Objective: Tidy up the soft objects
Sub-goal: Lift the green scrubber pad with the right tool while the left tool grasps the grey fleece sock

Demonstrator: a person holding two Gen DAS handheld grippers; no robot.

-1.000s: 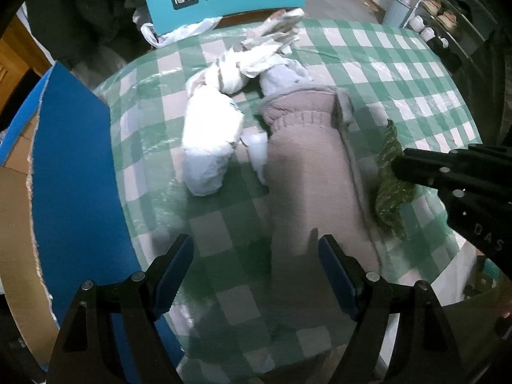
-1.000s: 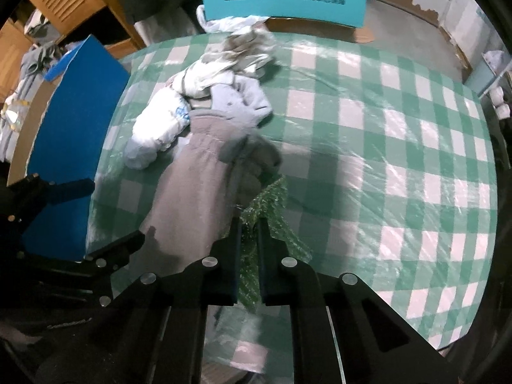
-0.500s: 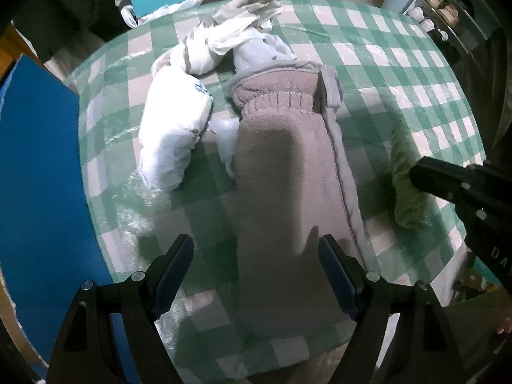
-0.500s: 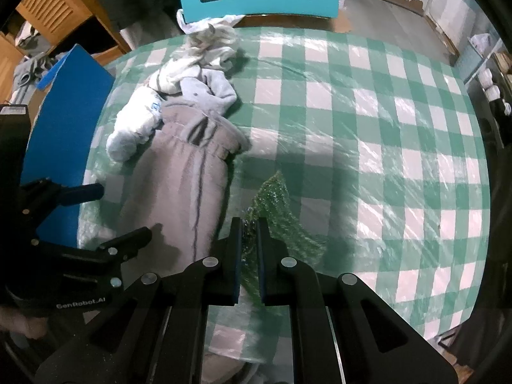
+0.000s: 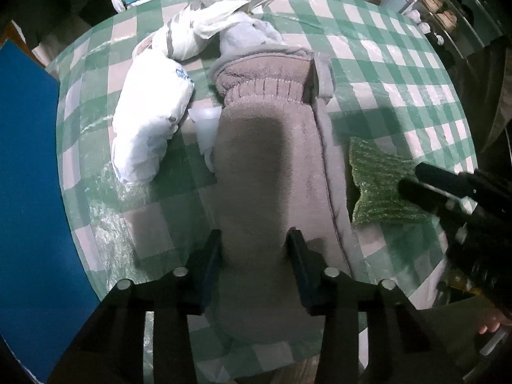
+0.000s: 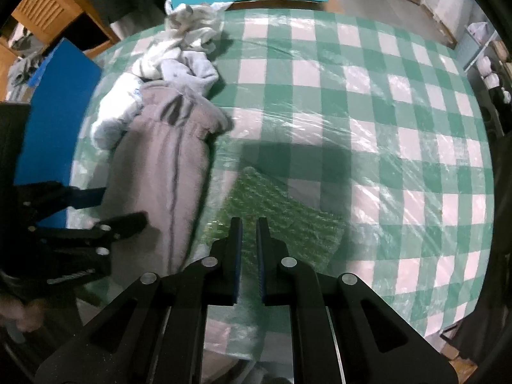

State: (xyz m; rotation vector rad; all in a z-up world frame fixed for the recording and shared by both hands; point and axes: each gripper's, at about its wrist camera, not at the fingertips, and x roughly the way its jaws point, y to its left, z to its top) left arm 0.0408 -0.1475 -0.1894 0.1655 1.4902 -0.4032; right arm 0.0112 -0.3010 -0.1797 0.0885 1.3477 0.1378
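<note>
Far left, a blue board (image 5: 28, 192) borders the checked counter (image 6: 368, 102). Next, a white bundle (image 5: 150, 121) lies beside the grey fleece garment (image 5: 265, 160). The left gripper (image 5: 254, 252) has its fingers spread, straddling the garment's near end. Further right, the green cloth (image 6: 281, 214) lies flat just beside the fleece, and the right gripper (image 6: 249, 249) has its fingers nearly together, pinching the cloth's near edge.

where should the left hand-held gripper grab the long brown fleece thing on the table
Probably at its near end. The brown fleece garment lies flat and lengthwise away from the left hand-held gripper, whose open jaws straddle it. Come straight down and pinch a fold there; the ribbed cuff at the far end is bulkier.
</note>
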